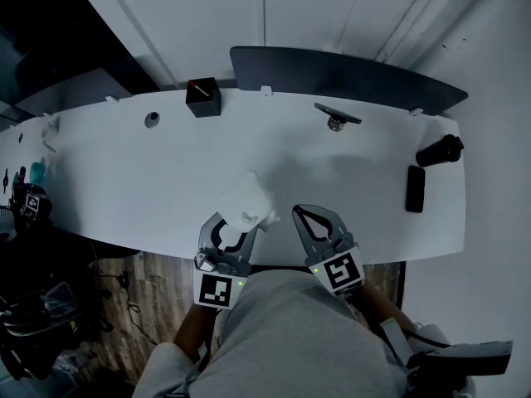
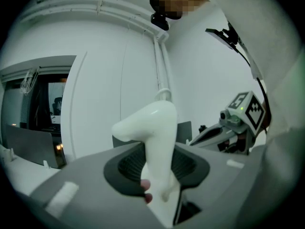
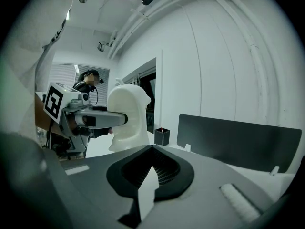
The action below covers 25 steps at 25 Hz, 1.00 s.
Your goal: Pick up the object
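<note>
A smooth white object with a rounded, bent top (image 1: pixel 247 199) is lifted above the near edge of the white table (image 1: pixel 124 181). My left gripper (image 1: pixel 235 232) is shut on its lower part. In the left gripper view the white object (image 2: pixel 155 128) stands upright between the jaws of my left gripper (image 2: pixel 159 175), pressed by both pads. My right gripper (image 1: pixel 314 215) hovers just to its right, shut with nothing in it. The right gripper view shows the shut jaws of my right gripper (image 3: pixel 151 168), with the white object (image 3: pixel 126 120) and the left gripper (image 3: pixel 90 118) to their left.
A dark partition panel (image 1: pixel 348 77) runs along the table's back edge. A black pen cup (image 1: pixel 203 98), a small stand (image 1: pixel 336 116) and a round knob (image 1: pixel 152 119) sit at the back. A black bottle (image 1: pixel 440 150) and a black flat device (image 1: pixel 416 188) lie at the right end.
</note>
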{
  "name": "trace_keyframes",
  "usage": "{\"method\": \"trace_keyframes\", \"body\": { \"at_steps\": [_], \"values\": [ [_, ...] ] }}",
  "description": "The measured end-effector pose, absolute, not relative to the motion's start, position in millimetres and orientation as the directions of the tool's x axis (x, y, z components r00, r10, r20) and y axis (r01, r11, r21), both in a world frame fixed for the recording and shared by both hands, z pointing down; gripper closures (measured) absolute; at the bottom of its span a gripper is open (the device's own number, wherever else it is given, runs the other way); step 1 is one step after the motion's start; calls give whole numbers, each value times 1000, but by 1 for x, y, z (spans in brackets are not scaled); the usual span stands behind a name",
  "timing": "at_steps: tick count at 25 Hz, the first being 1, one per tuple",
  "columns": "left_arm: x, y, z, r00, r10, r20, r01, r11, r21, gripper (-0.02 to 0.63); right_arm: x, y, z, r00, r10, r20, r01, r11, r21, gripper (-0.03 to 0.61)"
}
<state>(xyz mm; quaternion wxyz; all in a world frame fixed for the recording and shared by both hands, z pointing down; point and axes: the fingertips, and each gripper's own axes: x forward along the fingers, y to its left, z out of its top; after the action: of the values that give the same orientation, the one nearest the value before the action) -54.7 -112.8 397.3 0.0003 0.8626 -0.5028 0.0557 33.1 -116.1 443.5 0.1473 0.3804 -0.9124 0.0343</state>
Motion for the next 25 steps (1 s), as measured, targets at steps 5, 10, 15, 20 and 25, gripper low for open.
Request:
{"method": "trace_keyframes", "body": {
  "at_steps": [5,10,15,20,25],
  "values": [
    [-51,-107,394,488,-867,97,-865,-495,-76,477,34,-115,435,-680,-680,276,-689,721,78,577],
    [-46,-99,393,496,-863,92,-861,-503,-72,477,33,-107,415,-751,-625,214,-603,781,162,577],
    [-42,-88,390,526,-846,90,-845,-532,-56,477,32,-97,391,-847,-521,106,-517,853,67,577],
    [-24,-56,390,632,-757,167,-745,-652,-140,477,29,-71,391,-947,-287,146,-289,957,6,353],
    [3,-17,382,736,-645,204,-637,-762,-111,476,21,-40,392,-985,-32,167,-39,999,-38,336]
  ]
}}
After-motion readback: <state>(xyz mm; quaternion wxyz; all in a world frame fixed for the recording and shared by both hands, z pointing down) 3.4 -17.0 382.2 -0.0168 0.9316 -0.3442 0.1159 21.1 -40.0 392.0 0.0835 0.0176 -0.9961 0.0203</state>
